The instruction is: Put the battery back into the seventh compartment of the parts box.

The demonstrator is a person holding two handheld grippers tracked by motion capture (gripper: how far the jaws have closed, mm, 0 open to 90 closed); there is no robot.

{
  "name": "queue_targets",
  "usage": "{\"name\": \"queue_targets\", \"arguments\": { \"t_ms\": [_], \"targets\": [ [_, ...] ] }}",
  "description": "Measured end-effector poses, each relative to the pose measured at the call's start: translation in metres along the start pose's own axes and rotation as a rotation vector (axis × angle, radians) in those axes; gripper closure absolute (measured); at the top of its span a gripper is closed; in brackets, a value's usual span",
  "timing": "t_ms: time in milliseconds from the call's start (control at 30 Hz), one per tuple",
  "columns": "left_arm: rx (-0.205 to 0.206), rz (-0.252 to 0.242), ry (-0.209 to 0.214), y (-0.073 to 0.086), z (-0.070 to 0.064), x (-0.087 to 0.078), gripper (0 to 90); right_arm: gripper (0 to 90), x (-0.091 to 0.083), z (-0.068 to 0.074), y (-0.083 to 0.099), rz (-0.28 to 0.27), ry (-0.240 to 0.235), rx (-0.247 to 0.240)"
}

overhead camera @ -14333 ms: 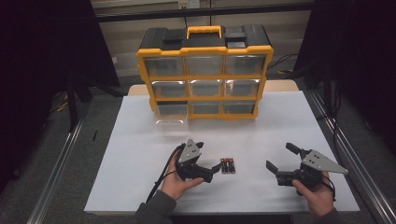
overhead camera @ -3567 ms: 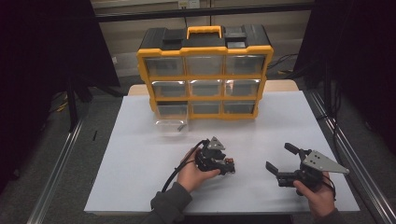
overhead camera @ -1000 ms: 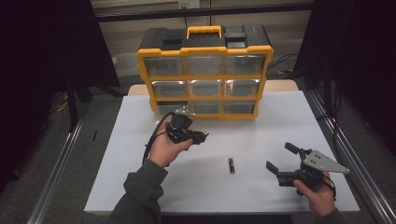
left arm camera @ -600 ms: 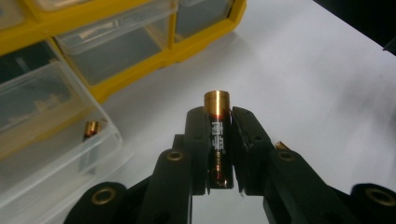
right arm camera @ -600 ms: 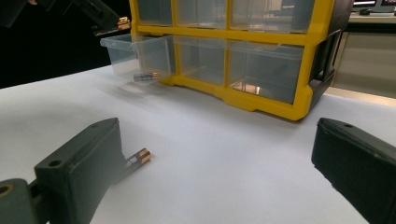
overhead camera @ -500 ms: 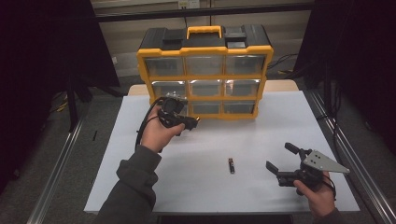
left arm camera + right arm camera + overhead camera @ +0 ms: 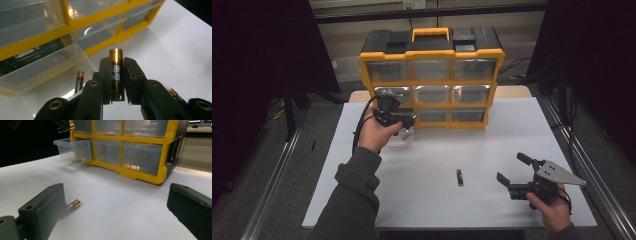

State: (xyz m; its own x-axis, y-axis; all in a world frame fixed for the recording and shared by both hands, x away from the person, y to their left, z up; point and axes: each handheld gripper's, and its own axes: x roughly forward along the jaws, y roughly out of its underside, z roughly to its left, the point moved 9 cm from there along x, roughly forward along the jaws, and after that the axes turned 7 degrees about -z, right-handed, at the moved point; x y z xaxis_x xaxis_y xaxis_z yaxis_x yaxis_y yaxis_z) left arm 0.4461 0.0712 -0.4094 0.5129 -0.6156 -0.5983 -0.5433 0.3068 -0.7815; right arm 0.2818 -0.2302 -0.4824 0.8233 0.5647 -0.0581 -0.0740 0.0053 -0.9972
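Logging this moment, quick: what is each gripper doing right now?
Left gripper: shut on a battery, near the open drawer.
Right gripper: open, holding nothing.

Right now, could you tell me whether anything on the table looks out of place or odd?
One battery lies loose on the white table, apart from the organizer. The bottom-left drawer is pulled out, with a battery already inside. The left gripper holds another battery near that drawer. Nothing looks spilled or damaged.
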Motion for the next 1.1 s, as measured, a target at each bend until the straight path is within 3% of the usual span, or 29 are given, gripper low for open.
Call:
{"name": "queue_targets", "arguments": {
  "t_ms": [233,433,500,567,933,1100],
  "targets": [
    [-0.031,0.019,-0.063,0.005,0.025,0.009,77.4,1.7,0.000,0.000,0.000,-0.004,0.002,0.002],
    [-0.040,0.028,-0.081,0.006,0.036,0.014,77.3,1.7,0.000,0.000,0.000,-0.003,-0.001,0.001],
    [-0.061,0.017,-0.096,0.006,0.039,0.018,77.3,1.7,0.000,0.000,0.000,-0.004,0.001,0.003],
    [-0.033,0.050,-0.104,0.009,0.045,0.019,77.3,1.7,0.000,0.000,0.000,-0.004,0.000,0.001],
    [-0.043,0.061,-0.120,0.016,0.053,0.032,77.1,1.7,0.000,0.001,0.000,-0.005,-0.004,0.003],
    [-0.029,0.055,-0.106,0.018,0.051,0.029,64.4,1.7,-0.001,0.000,-0.001,-0.007,-0.002,0.002]
  ]
}}
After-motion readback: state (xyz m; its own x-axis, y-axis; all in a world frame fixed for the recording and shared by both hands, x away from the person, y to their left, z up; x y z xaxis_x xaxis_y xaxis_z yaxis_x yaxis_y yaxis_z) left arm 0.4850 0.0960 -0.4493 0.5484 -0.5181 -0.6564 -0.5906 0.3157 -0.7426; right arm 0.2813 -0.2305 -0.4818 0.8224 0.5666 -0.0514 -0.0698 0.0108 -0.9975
